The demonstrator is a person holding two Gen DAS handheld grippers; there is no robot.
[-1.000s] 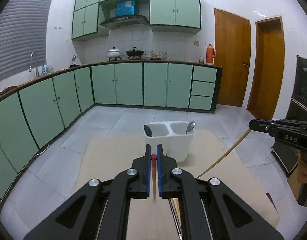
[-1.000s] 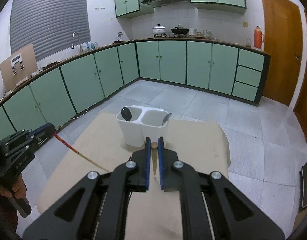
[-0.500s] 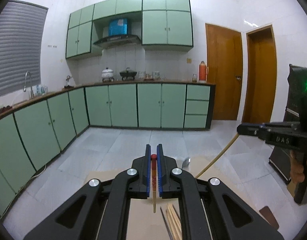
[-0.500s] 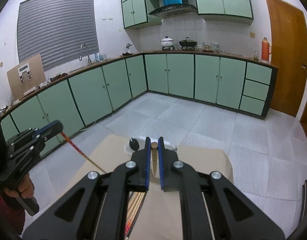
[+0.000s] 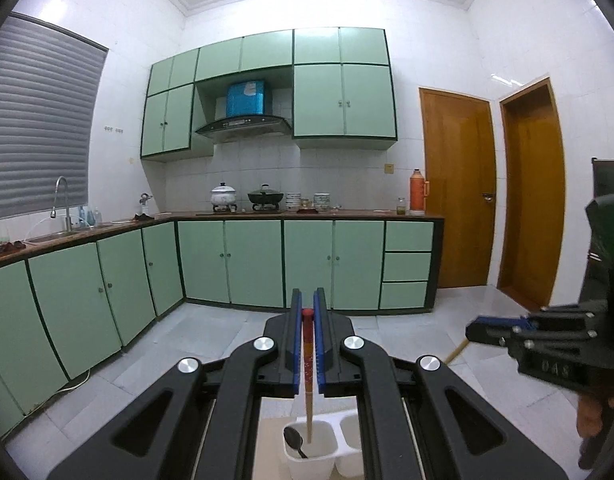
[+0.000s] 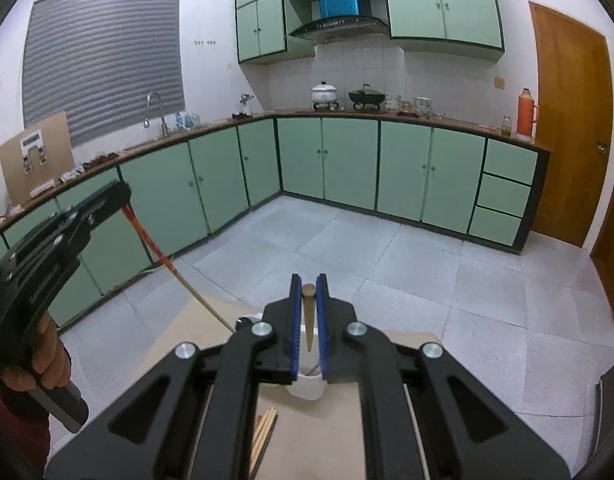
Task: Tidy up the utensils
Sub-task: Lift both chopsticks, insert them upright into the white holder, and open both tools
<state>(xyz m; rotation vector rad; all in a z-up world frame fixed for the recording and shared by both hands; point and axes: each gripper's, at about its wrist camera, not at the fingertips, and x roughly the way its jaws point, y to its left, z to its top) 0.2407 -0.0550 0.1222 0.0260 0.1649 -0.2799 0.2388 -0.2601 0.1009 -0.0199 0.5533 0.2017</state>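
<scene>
Left wrist view: the left gripper point(image 5: 307, 322) is clamped narrow on a red-topped chopstick point(image 5: 308, 376), which hangs down between the blue pads with its tip over, perhaps just inside, the left compartment of the white holder point(image 5: 311, 454). A dark spoon point(image 5: 294, 440) already leans in that same compartment. The holder stands on a tan board point(image 5: 269, 446), of which only a strip shows between the gripper's arms, so which edge the holder is near cannot be told here. At the right, the right gripper point(image 5: 473, 330) grips a plain chopstick point(image 5: 455, 352) slanting down.

Right wrist view: the right gripper point(image 6: 307, 300) is closed tight on the plain chopstick point(image 6: 308, 320), whose tip points toward the holder point(image 6: 307, 386), mostly hidden behind the jaws and standing toward the board's point(image 6: 403, 404) far edge. More chopsticks point(image 6: 265, 430) lie loose on the board nearer the camera. At the left, a hand point(image 6: 47, 356) carries the left gripper point(image 6: 121, 196) with its red chopstick point(image 6: 163, 256) slanting down.

Progress, as I judge it: some spoons are sorted; both held chopsticks are not yet released, and the loose ones remain.
</scene>
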